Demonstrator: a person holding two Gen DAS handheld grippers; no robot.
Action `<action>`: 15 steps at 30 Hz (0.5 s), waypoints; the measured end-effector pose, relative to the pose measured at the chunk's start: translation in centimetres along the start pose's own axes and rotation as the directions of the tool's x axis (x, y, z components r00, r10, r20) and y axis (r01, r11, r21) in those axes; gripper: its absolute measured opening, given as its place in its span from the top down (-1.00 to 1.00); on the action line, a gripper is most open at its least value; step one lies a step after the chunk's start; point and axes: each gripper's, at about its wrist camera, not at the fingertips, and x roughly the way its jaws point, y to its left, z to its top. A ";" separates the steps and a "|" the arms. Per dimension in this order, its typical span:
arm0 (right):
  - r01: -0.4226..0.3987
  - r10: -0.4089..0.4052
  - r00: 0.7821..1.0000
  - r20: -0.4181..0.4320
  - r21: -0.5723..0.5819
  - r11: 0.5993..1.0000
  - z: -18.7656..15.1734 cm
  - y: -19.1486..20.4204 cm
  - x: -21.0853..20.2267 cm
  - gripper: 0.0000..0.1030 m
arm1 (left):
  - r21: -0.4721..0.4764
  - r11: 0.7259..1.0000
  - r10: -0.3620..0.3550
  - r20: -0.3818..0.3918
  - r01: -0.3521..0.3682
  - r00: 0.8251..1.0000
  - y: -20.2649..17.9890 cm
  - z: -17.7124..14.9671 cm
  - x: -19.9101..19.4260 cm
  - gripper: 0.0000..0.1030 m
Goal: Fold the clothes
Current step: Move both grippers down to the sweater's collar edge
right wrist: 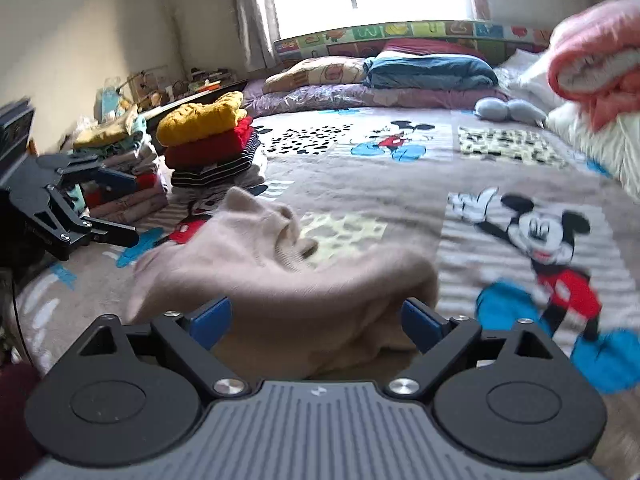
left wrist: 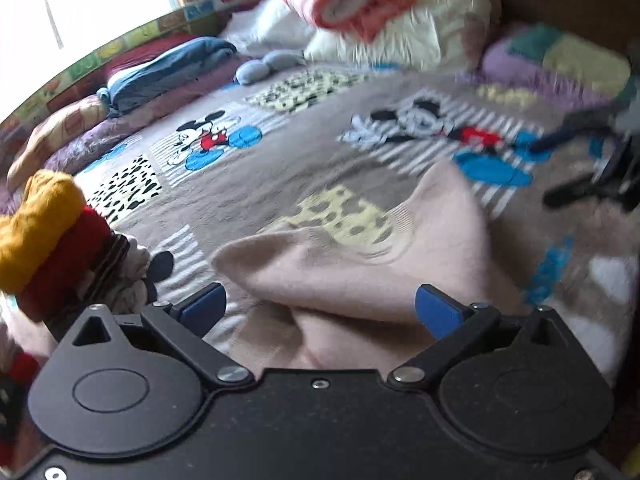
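A pale pink-beige knit garment (left wrist: 352,276) lies crumpled on the cartoon-mouse bedspread (left wrist: 280,184). My left gripper (left wrist: 320,310) is open, its blue pads (left wrist: 204,308) spread wide on either side of a bunched fold at the garment's near edge. In the right wrist view the same garment (right wrist: 280,272) heaps up between the pads of my right gripper (right wrist: 316,322), which is also open. Each gripper shows in the other's view: the right gripper (left wrist: 560,168) blurred at the far right, the left gripper (right wrist: 120,208) at the left edge.
A stack of folded clothes (right wrist: 204,136), yellow on red on striped, stands at the bed's left side, with a second folded pile (right wrist: 128,184) beside it. Pillows, a blue blanket (right wrist: 428,72) and a rolled pink blanket (right wrist: 596,60) line the far side of the bed.
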 end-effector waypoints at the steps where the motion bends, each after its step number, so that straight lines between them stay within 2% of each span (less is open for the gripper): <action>1: -0.004 0.004 1.000 -0.006 -0.012 1.000 0.5 -0.4 0.3 -0.77 | 0.010 1.000 -0.011 -0.012 0.011 1.000 0.4 0.3 0.7 -0.98; 5: -0.025 0.023 0.999 -0.038 -0.052 0.998 2.3 -1.7 1.9 -0.75 | 0.060 0.998 -0.027 -0.034 0.029 0.999 1.8 1.6 3.0 -0.91; 7: -0.032 0.027 0.998 -0.062 -0.073 0.997 3.0 -2.2 3.1 -0.68 | 0.085 0.995 -0.049 -0.040 0.052 0.998 2.4 2.2 4.1 -0.76; 9: -0.039 0.032 0.996 -0.083 -0.094 0.995 3.5 -2.6 4.2 -0.62 | 0.100 0.991 -0.080 -0.057 0.086 0.995 3.0 2.8 5.1 -0.52; 15: -0.095 0.080 0.989 -0.124 -0.125 0.988 4.9 -4.1 7.4 -0.58 | 0.171 0.968 -0.166 -0.101 0.182 0.981 4.2 4.9 7.9 -0.47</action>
